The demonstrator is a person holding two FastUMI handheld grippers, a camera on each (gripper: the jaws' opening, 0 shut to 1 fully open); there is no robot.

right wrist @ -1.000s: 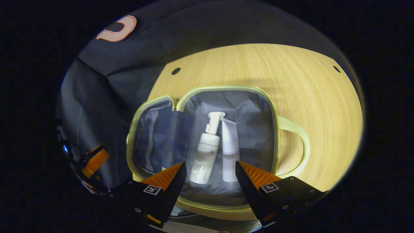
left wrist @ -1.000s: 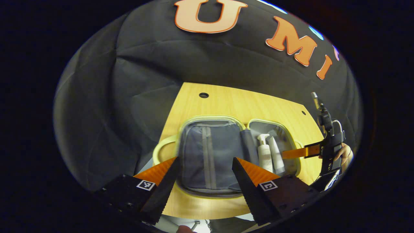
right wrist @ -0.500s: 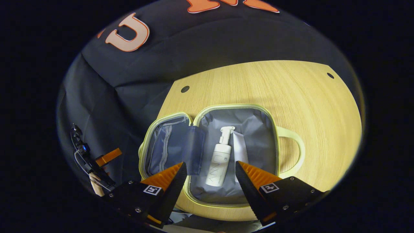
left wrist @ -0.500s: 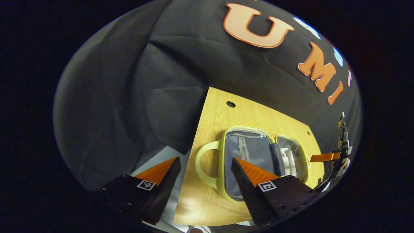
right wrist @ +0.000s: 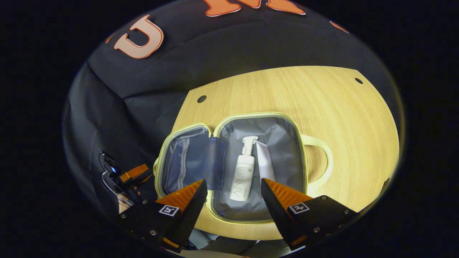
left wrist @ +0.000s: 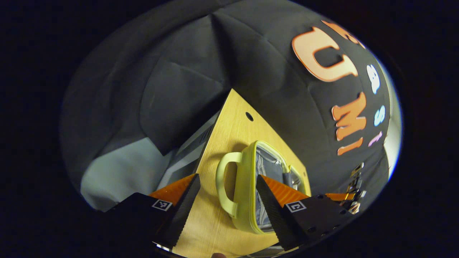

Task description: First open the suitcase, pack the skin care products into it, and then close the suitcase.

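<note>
A pale yellow-green suitcase (right wrist: 304, 157) lies open flat on the wooden table (right wrist: 322, 96). In the right gripper view its right half holds a white pump bottle (right wrist: 244, 172) and a white tube (right wrist: 264, 165) side by side on grey lining; the left half (right wrist: 184, 163) has a zipped mesh pocket. My right gripper (right wrist: 233, 191) hovers open just above the near rim. In the left gripper view, my left gripper (left wrist: 226, 193) is open beside the suitcase's left half (left wrist: 245, 186), near its handle (left wrist: 224, 186). The left gripper (right wrist: 134, 173) also appears at the left edge of the right gripper view.
The table has small round holes (right wrist: 201, 99) near its back corners. Black cloth wall stands behind and to the left. A grey floor patch (left wrist: 118, 168) lies off the table's left edge in the left gripper view.
My left gripper has swung away leftward off the suitcase's left half to its handle side, viewing it edge-on. The right gripper has drawn back slightly; bottle and tube stay put.
</note>
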